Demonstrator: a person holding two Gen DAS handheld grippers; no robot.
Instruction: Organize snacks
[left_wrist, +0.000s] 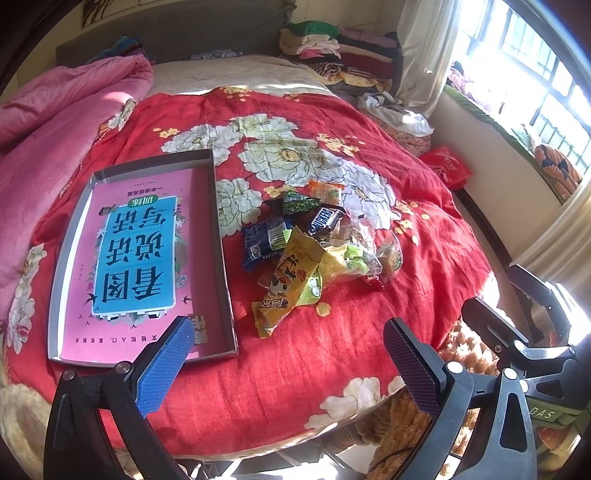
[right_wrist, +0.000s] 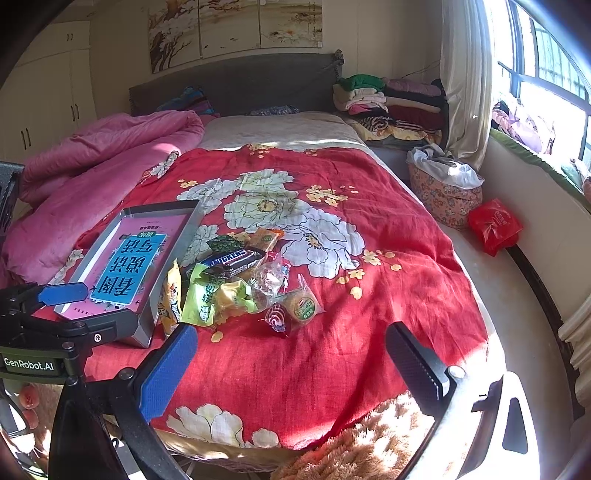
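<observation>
**Blue-padded grippers held wide above the snack pile**

Blue pads are seen on one finger of each gripper, black pads on the other. The left gripper (left_wrist: 288, 365) is held wide apart over the near edge of the bed, and nothing is gripped between its fingers. The right gripper (right_wrist: 291, 363) is likewise spread wide and is kept empty, just beside the left one at the same near edge.

Beyond the fingers, a red floral quilt (left_wrist: 280, 369) is spread over the bed. A heap of wrapped snacks (left_wrist: 314, 243) is piled near the middle of the quilt; a Snickers bar (left_wrist: 323, 220) is laid on top of it, and a yellow packet (left_wrist: 291, 284) is stretched toward the near edge. Just beside the heap, toward the left edge of the bed, a shallow grey box (left_wrist: 221, 236) is set, with a pink book (left_wrist: 140, 258) lying flat inside it.

A pink duvet (left_wrist: 55, 140) is bunched along the far left side. Folded clothes (left_wrist: 340, 51) are stacked at the far right corner, by the headboard.
</observation>
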